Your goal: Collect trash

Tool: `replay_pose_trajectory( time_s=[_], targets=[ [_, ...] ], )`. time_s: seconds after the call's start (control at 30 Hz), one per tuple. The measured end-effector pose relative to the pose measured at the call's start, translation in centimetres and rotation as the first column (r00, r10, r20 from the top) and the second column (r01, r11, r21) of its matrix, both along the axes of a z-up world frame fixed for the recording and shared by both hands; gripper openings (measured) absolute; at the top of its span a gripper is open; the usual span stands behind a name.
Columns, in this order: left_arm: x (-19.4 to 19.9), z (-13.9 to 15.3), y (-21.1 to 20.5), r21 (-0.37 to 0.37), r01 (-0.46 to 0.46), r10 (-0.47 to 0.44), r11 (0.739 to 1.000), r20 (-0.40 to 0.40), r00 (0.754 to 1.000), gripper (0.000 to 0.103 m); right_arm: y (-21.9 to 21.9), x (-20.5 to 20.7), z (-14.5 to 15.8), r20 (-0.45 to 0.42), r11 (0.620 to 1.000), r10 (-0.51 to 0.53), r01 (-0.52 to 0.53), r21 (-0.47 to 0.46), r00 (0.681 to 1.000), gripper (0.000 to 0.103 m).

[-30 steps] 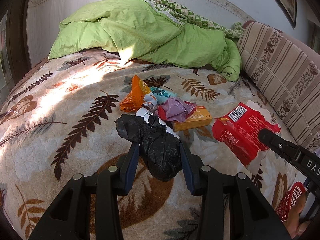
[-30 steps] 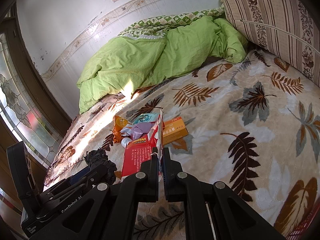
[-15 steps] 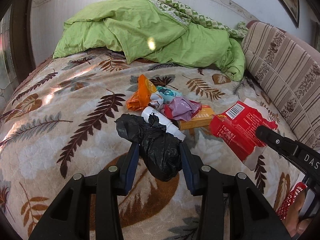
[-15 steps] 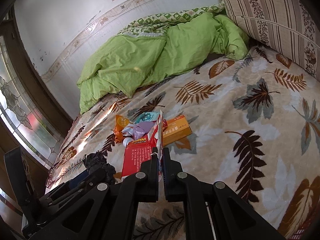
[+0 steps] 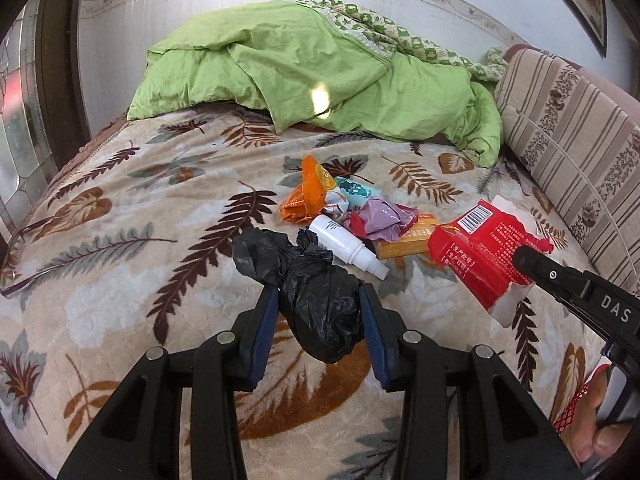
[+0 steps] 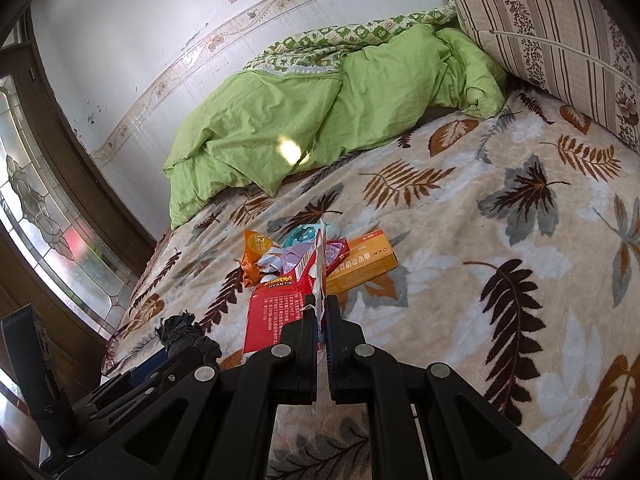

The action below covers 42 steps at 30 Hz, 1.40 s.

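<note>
My left gripper is shut on a crumpled black plastic bag and holds it above the leaf-patterned blanket. My right gripper is shut on a torn red carton, also in the left wrist view, where the right gripper comes in from the right. A trash pile lies beyond: an orange wrapper, a teal packet, a purple wrapper, a white bottle and an orange box.
A green duvet is bunched at the far end of the bed. A striped cushion runs along the right side. A window frame stands on the left. Something red and meshed shows at the lower right.
Both grippers have lifted and pulled back a little with their loads. The white bottle, hidden under the black bag before, now shows.
</note>
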<state>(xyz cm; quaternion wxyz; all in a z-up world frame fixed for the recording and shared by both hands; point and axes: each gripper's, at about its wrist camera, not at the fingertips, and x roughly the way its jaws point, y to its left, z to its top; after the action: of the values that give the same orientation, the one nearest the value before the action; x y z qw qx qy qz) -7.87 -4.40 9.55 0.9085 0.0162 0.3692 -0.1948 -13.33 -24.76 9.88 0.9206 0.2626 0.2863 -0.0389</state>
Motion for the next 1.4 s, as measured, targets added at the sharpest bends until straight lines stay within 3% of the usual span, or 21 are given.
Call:
replay_pose_trajectory(
  time_s=[0.37,0.67,1.4],
  targets=[
    [-3.7,1.4,1.5,0.022,-0.002,0.002,1.000,-0.020,1.000,0.040,-0.4,-1.0,0.9,0.029,0.999,-0.030,0.030,-0.027,0.999,0.004],
    [-6.4,2.7,3.6,0.020,-0.031,0.031,0.999,-0.024,0.999,0.040,1.5,-2.7,1.0,0.035,0.998,0.033,-0.031,-0.052,0.999,0.004],
    [-8.5,3.6,2.3,0.031,-0.003,0.004,1.000,-0.003,1.000,0.040,0.4,-4.9,0.5,0.029,0.999,-0.001,0.002,-0.038,1.000,0.004]
  ],
)
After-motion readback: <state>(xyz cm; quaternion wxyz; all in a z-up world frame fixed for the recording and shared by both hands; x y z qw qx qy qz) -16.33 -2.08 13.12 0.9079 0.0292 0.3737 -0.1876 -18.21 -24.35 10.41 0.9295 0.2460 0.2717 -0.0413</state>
